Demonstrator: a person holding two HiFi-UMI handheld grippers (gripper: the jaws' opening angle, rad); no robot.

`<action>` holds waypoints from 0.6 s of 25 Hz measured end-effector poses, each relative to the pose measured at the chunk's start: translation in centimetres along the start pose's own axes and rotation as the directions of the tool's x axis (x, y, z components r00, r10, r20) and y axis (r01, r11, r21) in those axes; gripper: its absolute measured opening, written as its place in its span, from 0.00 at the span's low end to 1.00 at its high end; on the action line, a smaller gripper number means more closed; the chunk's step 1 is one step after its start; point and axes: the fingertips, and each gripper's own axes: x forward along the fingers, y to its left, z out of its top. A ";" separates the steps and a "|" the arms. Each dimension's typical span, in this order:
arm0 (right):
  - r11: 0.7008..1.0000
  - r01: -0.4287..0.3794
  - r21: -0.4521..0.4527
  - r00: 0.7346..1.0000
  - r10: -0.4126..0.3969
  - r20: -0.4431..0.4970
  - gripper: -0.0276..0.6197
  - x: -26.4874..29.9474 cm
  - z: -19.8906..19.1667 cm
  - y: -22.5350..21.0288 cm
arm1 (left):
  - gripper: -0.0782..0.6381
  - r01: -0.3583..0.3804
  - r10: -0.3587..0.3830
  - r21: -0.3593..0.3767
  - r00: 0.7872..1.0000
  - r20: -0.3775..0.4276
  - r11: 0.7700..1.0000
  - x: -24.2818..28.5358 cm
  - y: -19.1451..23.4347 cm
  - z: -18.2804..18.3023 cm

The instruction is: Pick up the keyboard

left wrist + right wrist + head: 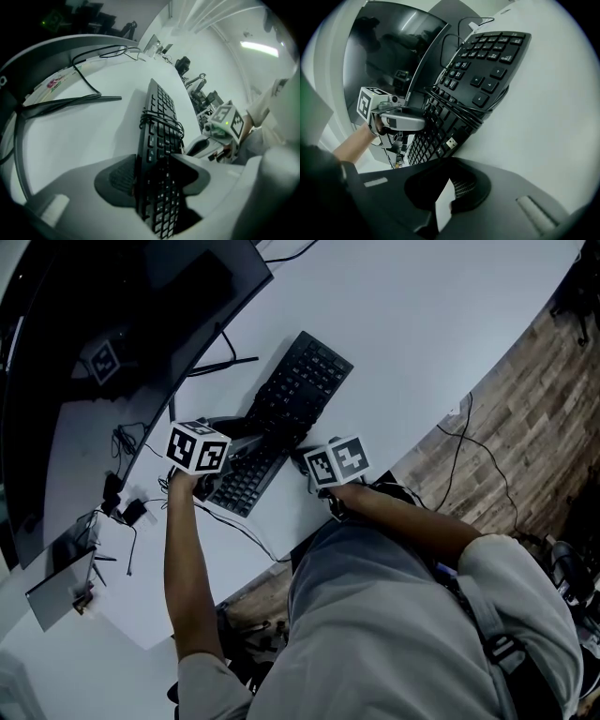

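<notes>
A black keyboard (pixel 295 395) lies slantwise on the white table (pixel 422 324), its cable wound round its middle (pixel 473 110). My left gripper (pixel 251 435) comes in from the monitor side and is shut on the keyboard's long edge; in the left gripper view the keyboard (pixel 161 122) stands edge-on between the jaws of that gripper (pixel 157 180). My right gripper (pixel 305 460) sits at the opposite long edge. In the right gripper view its jaws (pixel 443 197) stand narrowly open with only table between them, and the keyboard (pixel 487 61) lies just beyond the tips.
A large dark monitor (pixel 112 352) stands close behind the keyboard, its stand legs (pixel 70 101) spread over the table. Loose cables and small plugs (pixel 122 512) lie at the left. The table's curved edge borders a wood floor (pixel 506 427). The keyboard's USB plug (pixel 451 142) hangs loose.
</notes>
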 end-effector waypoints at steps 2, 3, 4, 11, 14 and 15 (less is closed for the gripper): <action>1.000 0.006 -0.006 1.000 -0.006 -0.003 0.04 0.1 0.0 -0.1 | 0.11 0.010 -0.010 -0.012 1.000 0.027 1.000 -0.5 -0.1 0.2; 1.000 0.008 -0.009 1.000 -0.008 -0.005 0.04 0.1 0.0 0.0 | 0.11 0.012 -0.011 -0.011 0.999 0.040 1.000 -0.7 -0.2 0.3; 1.000 0.009 -0.011 1.000 -0.009 -0.006 0.04 0.1 0.0 0.0 | 0.11 0.011 -0.011 -0.010 0.999 0.050 1.000 -0.9 -0.3 0.4; 1.000 0.007 -0.019 1.000 -0.008 -0.015 0.04 0.0 -0.1 -0.2 | 0.11 0.048 -0.038 -0.084 0.993 0.113 0.995 -1.5 -0.6 0.7; 0.999 0.008 -0.033 1.000 -0.009 -0.019 0.04 -0.1 -0.2 -0.3 | 0.11 0.029 -0.021 -0.075 0.994 0.111 0.997 -1.3 -0.7 0.4; 0.999 0.009 -0.038 1.000 -0.010 -0.020 0.04 -0.1 -0.2 -0.3 | 0.11 0.027 -0.018 -0.077 0.994 0.110 0.997 -1.2 -0.7 0.3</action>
